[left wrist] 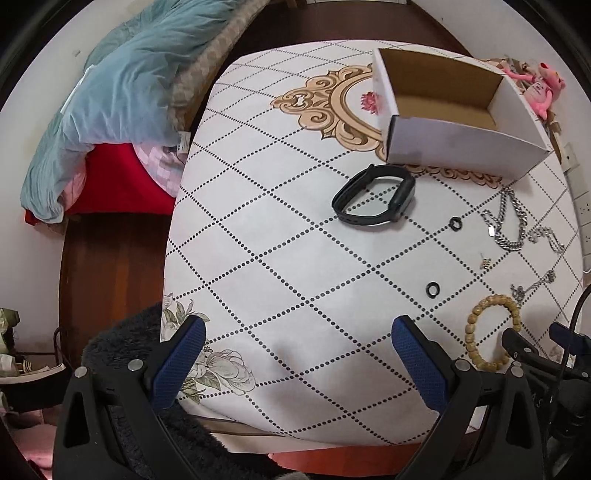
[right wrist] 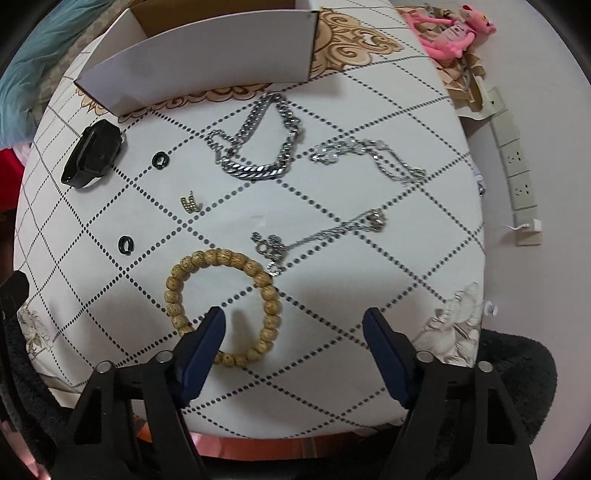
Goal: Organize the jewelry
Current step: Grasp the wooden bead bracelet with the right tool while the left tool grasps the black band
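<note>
A wooden bead bracelet (right wrist: 173, 291) lies near the table's front edge. My right gripper (right wrist: 293, 312) hovers over it, open, its left finger (right wrist: 207, 339) covering part of the bead ring, while the ring's right side lies between the fingers untouched. Beyond it lie a thick silver chain (right wrist: 251, 171), a thin silver chain (right wrist: 332, 154), a pendant necklace (right wrist: 376, 219), a small gold charm (right wrist: 190, 203), two black rings (right wrist: 160, 159) (right wrist: 126, 244) and a black wristband (right wrist: 92, 155). An empty white cardboard box (left wrist: 454, 140) stands behind. My left gripper (left wrist: 299, 325) is open above bare tablecloth.
The table (left wrist: 258, 221) wears a white diamond-patterned cloth. A pink plush toy (right wrist: 447, 33) and a power strip (right wrist: 517, 162) sit at its right. A bed with a teal blanket (left wrist: 122, 92) lies to the left. A dark fuzzy seat (right wrist: 517, 369) is at the near edge.
</note>
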`<state>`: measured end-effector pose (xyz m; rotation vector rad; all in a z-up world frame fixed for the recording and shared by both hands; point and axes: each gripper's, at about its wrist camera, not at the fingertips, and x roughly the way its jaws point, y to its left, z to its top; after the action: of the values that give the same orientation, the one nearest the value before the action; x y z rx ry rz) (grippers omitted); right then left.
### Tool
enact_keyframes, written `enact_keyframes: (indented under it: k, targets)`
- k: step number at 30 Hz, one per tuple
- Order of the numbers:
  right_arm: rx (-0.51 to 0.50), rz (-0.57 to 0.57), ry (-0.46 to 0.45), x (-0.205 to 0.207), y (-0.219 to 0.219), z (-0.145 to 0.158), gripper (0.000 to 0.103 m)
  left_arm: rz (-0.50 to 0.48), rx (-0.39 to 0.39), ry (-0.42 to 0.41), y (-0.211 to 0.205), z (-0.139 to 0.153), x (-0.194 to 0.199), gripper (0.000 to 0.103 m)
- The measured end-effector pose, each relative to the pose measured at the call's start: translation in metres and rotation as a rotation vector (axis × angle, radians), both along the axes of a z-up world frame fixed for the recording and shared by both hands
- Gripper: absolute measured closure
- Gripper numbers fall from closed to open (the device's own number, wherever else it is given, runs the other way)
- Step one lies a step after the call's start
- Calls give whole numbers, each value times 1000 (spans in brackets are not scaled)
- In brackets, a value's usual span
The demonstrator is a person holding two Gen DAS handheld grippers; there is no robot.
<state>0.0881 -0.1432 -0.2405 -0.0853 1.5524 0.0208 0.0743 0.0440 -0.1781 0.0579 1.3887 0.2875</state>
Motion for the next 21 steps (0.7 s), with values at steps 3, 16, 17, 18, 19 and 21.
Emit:
enact_keyframes:
  k: [3, 16, 17, 18, 19, 21]
  targets:
    - [19, 6, 31, 1, 3, -12, 51, 7, -7, 13, 2, -4, 2, 0]
    - [133, -31, -75, -1, -1, 29, 94, 30, -60, 10, 15, -9, 23, 0]
    - [152, -40, -94, 1, -3, 39, 94, 32, -67, 7, 17, -8, 26, 0]
    - [168, -48, -114, 4, -4, 50, 94, 32, -80, -1, 20, -7, 30, 0]
    - [179, -54, -130, 8, -5, 58, 94, 31, -90, -10, 20, -6, 34, 0]
    - [191, -62, -157, 17, -9, 72, 94, 18, -111, -19, 21, -6, 44, 1]
